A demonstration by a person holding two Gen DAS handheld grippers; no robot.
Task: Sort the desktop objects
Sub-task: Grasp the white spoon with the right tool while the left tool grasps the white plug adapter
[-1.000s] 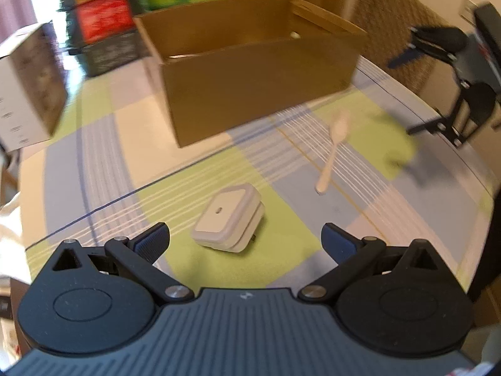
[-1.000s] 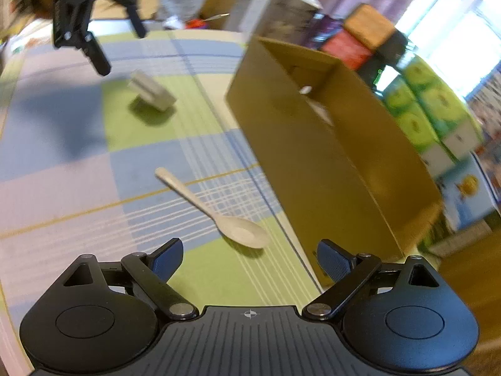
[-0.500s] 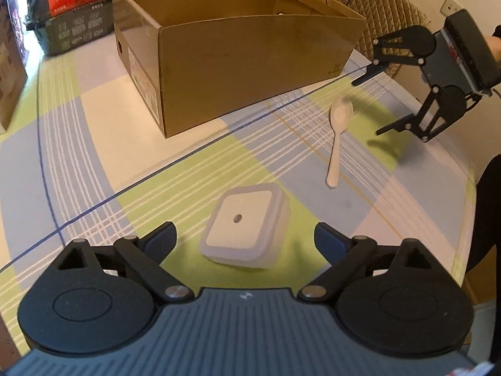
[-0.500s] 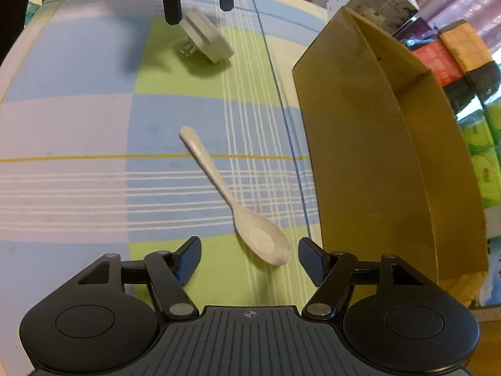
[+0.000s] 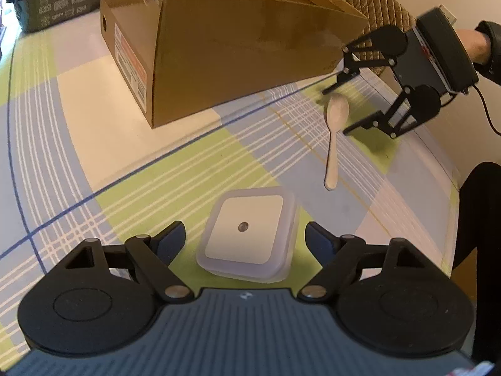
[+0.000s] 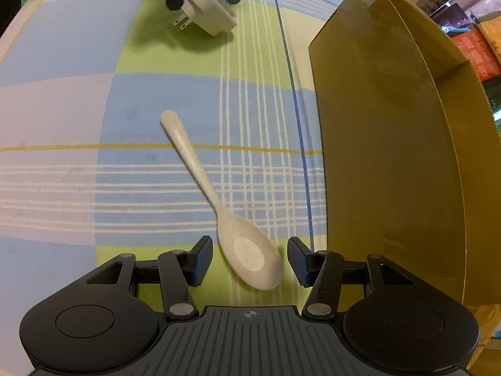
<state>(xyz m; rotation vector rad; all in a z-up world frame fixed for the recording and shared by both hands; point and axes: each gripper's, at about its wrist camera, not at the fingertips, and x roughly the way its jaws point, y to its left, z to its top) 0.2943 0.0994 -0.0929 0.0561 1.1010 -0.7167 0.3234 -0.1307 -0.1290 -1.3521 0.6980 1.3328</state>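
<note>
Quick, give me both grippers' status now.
Left gripper: open, fingers either side of the night light, not gripping.
Right gripper: open, straddling the spoon bowl, not gripping.

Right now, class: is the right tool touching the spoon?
Apart. The right wrist view shows cloth between each of the right tool's pads and the spoon bowl.

I count one spoon (image 6: 219,206), one plug-in light (image 5: 249,235), one cardboard box (image 5: 238,50), and my two grippers (image 5: 244,241) (image 6: 249,261).
</note>
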